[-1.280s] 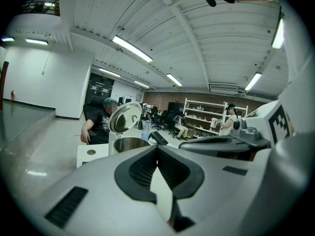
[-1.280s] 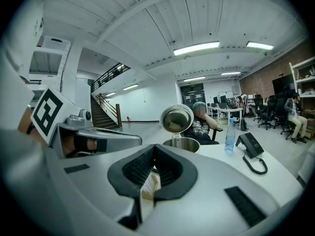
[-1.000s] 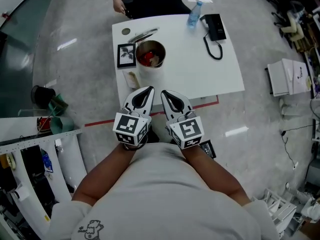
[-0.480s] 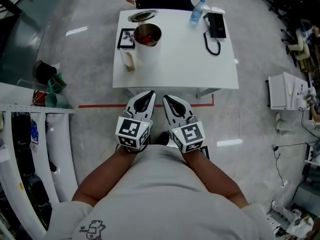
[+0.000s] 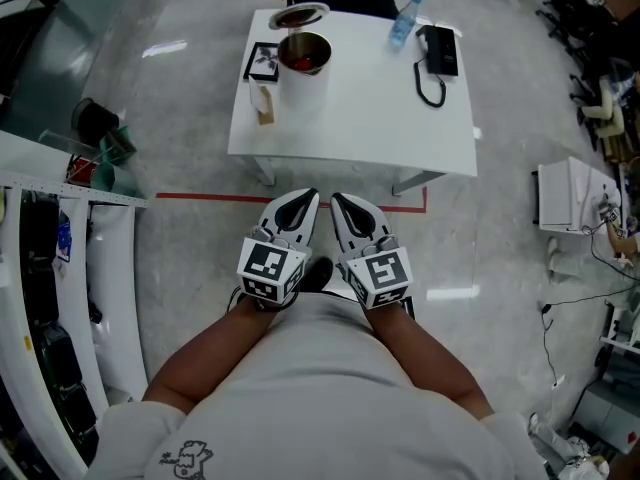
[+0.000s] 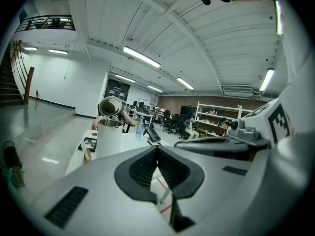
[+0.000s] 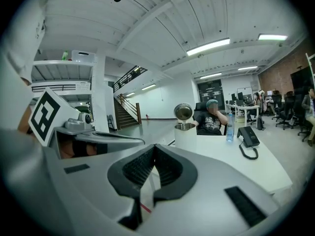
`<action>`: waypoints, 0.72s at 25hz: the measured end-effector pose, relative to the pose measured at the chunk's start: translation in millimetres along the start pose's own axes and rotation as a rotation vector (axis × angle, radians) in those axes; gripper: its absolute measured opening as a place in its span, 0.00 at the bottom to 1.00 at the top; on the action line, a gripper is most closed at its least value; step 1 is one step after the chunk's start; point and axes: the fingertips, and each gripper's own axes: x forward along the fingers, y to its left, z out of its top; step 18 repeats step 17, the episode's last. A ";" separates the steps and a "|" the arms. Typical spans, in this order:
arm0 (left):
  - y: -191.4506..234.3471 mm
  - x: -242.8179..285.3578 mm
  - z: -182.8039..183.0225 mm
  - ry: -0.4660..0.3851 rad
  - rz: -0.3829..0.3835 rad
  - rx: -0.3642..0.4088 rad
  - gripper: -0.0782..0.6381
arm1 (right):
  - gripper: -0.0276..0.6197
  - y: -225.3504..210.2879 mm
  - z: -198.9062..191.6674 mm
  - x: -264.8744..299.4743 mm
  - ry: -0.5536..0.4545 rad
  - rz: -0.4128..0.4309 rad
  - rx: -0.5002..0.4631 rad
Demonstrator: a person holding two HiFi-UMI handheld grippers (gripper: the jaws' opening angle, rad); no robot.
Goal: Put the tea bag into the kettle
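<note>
Left gripper [image 5: 300, 206] and right gripper [image 5: 348, 208] are hanging side by side over the floor, both clenched shut and holding nothing. The white table [image 5: 370, 108] is standing apart at 12 o'clock. On it the kettle [image 5: 304, 60] is standing with its lid open. The tea bag [image 5: 264, 105] is lying just beside it at 7 o'clock, near the table's left edge. A phone [image 5: 440, 53] is sitting at 2 o'clock. Red tape [image 5: 200, 196] is crossing the open floor before the table.

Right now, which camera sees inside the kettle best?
The head view. It looks down from above into the open kettle, so you can see something reddish inside. Both gripper views see the kettle from the side: just its white wall and raised lid, with nothing of the inside.
</note>
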 end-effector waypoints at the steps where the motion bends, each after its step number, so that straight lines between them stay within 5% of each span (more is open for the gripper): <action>1: -0.6 -0.5 -0.1 -0.001 0.001 -0.001 0.12 | 0.06 1.1 -0.3 -1.3 0.000 0.003 0.001; 18: -13.8 8.0 -1.5 0.002 -0.015 0.007 0.12 | 0.06 -9.3 -3.9 -11.7 0.002 -0.016 0.010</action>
